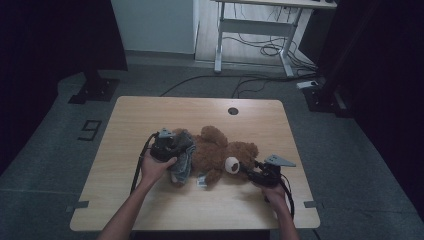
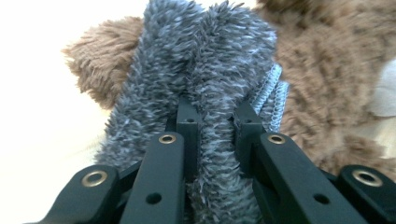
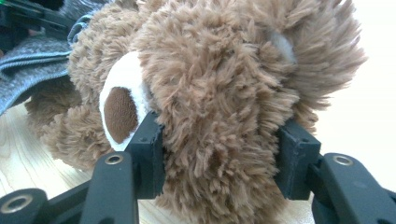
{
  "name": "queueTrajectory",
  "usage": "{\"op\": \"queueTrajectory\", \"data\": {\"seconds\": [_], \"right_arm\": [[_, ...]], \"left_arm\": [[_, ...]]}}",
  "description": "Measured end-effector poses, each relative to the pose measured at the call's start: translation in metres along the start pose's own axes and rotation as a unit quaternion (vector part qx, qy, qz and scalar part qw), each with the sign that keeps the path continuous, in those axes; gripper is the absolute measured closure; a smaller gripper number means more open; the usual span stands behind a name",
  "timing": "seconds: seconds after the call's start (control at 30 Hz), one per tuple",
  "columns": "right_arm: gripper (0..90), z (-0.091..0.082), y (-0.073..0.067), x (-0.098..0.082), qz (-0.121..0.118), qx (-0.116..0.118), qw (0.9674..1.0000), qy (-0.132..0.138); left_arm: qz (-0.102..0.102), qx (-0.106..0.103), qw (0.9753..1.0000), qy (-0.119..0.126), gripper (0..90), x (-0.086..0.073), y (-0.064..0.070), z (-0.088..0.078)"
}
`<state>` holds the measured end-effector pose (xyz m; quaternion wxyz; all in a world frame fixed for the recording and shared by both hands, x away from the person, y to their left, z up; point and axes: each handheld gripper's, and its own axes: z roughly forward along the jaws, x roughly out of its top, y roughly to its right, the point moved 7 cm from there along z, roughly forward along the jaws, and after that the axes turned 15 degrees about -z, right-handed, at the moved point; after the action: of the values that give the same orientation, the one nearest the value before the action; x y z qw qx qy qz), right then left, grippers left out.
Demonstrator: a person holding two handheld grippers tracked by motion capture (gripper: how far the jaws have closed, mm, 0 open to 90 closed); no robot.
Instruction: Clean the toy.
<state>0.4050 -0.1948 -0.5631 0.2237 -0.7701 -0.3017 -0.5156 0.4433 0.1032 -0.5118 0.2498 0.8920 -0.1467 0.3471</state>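
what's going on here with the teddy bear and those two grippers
A person at a wooden table is working on a brown teddy bear that lies on it, with a gripper in each hand. The left gripper is shut on a fold of grey fuzzy garment at the bear's body. The right gripper has the bear's head between its jaws, which press into the fur on both sides. Whether the garment is going on or coming off, I cannot tell.

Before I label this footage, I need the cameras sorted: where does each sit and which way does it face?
High view: above the near table edge, facing forward and down; both forearms show.
Left gripper view: on the left gripper, along its jaws clamping grey cloth.
Right gripper view: on the right gripper, jaws gripping the bear's head.
All share the teddy bear.
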Motion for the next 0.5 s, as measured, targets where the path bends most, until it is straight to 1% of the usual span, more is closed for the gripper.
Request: {"op": "queueTrajectory", "data": {"seconds": [0.03,0.1,0.17,0.2,0.27,0.33,0.4,0.43,0.47,0.5], "right_arm": [[44.5,0.0,0.0,0.0,0.0,0.001,1.0,0.0],[44.4,0.0,0.0,0.0,0.0,0.001,1.0,0.0],[44.3,0.0,0.001,0.0,0.001,0.001,1.0,0.0],[44.2,0.0,0.001,0.0,0.001,0.001,1.0,0.0],[43.9,0.0,0.0,0.0,0.001,0.0,1.0,-0.001],[43.7,0.0,0.0,0.0,0.001,0.0,1.0,-0.001],[43.7,-0.001,0.0,0.0,0.0,0.0,1.0,-0.003],[43.6,-0.001,0.0,0.0,0.0,0.0,1.0,-0.003],[43.7,0.0,0.0,0.0,0.0,-0.001,1.0,-0.002],[43.7,-0.001,0.0,0.0,0.0,0.0,1.0,-0.003]], "left_arm": [[0.003,-0.002,1.0,0.004,77.2,0.002,0.003,-0.003],[0.017,-0.009,0.9996,0.018,77.3,0.01,0.017,-0.011],[0.027,-0.026,0.9988,0.03,77.3,0.017,0.035,-0.016],[0.039,-0.037,0.9978,0.04,77.3,0.022,0.049,-0.018],[0.057,-0.051,0.9956,0.054,77.3,0.03,0.073,-0.018],[0.075,-0.061,0.9939,0.052,77.3,0.037,0.095,-0.013],[0.086,-0.072,0.9927,0.045,77.3,0.042,0.116,-0.001],[0.09,-0.078,0.9922,0.035,77.3,0.044,0.127,0.01],[0.093,-0.08,0.9921,0.028,77.3,0.044,0.133,0.017],[0.094,-0.085,0.9918,0.015,77.2,0.044,0.142,0.029]]}}
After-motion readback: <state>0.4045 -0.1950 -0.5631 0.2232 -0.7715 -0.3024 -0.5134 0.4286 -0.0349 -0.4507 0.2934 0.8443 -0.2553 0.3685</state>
